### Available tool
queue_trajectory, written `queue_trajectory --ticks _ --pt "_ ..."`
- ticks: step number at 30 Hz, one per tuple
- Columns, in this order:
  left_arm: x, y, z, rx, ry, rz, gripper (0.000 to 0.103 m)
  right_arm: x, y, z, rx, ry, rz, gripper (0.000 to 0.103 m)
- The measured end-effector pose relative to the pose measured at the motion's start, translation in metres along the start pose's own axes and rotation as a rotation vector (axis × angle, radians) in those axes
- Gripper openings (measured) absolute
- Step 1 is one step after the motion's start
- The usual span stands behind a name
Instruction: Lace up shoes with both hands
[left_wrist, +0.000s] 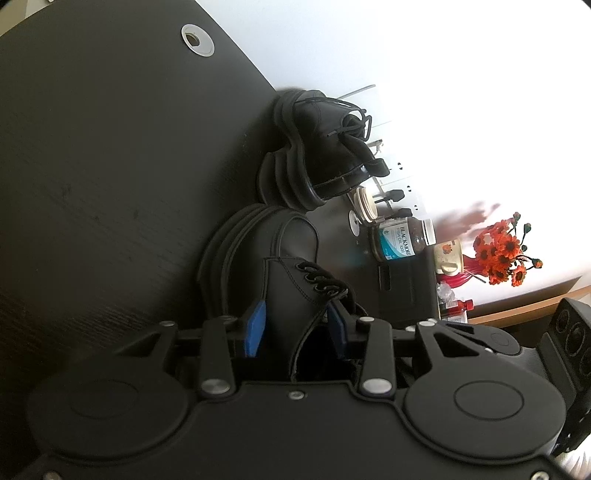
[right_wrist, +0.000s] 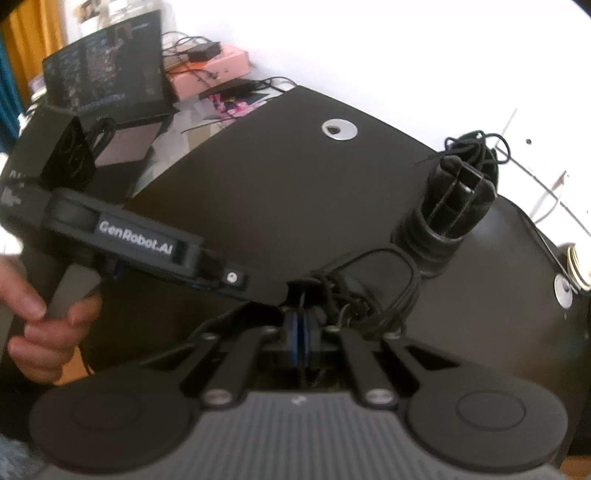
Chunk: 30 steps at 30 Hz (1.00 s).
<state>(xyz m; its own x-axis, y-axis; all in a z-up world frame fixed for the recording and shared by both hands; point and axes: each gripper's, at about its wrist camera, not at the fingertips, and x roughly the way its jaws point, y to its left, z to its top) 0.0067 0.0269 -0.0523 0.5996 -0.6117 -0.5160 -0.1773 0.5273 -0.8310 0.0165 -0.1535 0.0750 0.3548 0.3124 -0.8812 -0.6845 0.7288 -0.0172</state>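
Note:
Two black lace-up shoes stand on a black table (left_wrist: 92, 166). In the left wrist view the near shoe (left_wrist: 291, 273) sits between my left gripper's (left_wrist: 295, 325) blue pads (left_wrist: 256, 325), which clamp its ankle collar. The far shoe (left_wrist: 325, 147) stands behind it with tied laces. In the right wrist view my right gripper (right_wrist: 300, 332) has its blue pads pressed together on the near shoe's black lace (right_wrist: 373, 280), which loops to the right. The left gripper's body (right_wrist: 140, 240) crosses from the left, held by a hand (right_wrist: 44, 325). The far shoe (right_wrist: 454, 199) shows there too.
A fish oil jar (left_wrist: 399, 240), a white lidded container (left_wrist: 365, 205), orange flowers (left_wrist: 502, 254) and a black box (left_wrist: 406, 291) stand past the shoes. A laptop (right_wrist: 107, 70), pink boxes (right_wrist: 207, 70) and cables lie beyond the table's far left. A cable grommet (right_wrist: 339, 129) is set in the tabletop.

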Motion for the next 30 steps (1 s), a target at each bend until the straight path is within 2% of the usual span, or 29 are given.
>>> queue_trajectory --ticks 3,15,19,21,26,27,28,30 --pt "0.000 0.001 0.001 -0.005 0.002 -0.003 0.038 -0.005 -0.004 0.003 0.021 -0.028 -0.008 0.004" --pt "0.002 0.001 0.002 0.003 0.018 0.000 0.041 0.012 -0.006 0.002 0.044 -0.027 -0.011 0.004" --pt "-0.011 -0.014 0.007 0.074 -0.027 0.047 0.041 0.015 -0.006 0.000 0.045 -0.034 -0.010 0.004" --pt "-0.019 -0.035 0.011 0.182 -0.080 0.145 0.041 0.015 -0.007 -0.001 0.048 -0.041 -0.010 0.004" --pt "-0.011 -0.123 -0.014 0.735 -0.231 0.614 0.042 0.014 -0.006 -0.005 0.058 -0.076 -0.018 0.004" --pt "-0.009 -0.135 -0.019 0.808 -0.260 0.669 0.043 0.014 -0.005 -0.007 0.058 -0.085 -0.019 0.004" --pt "-0.007 -0.141 -0.023 0.846 -0.274 0.694 0.043 0.014 -0.006 -0.008 0.061 -0.094 -0.016 0.004" --pt "-0.004 -0.145 -0.027 0.870 -0.283 0.724 0.043 0.013 -0.009 -0.009 0.081 -0.106 -0.004 0.004"
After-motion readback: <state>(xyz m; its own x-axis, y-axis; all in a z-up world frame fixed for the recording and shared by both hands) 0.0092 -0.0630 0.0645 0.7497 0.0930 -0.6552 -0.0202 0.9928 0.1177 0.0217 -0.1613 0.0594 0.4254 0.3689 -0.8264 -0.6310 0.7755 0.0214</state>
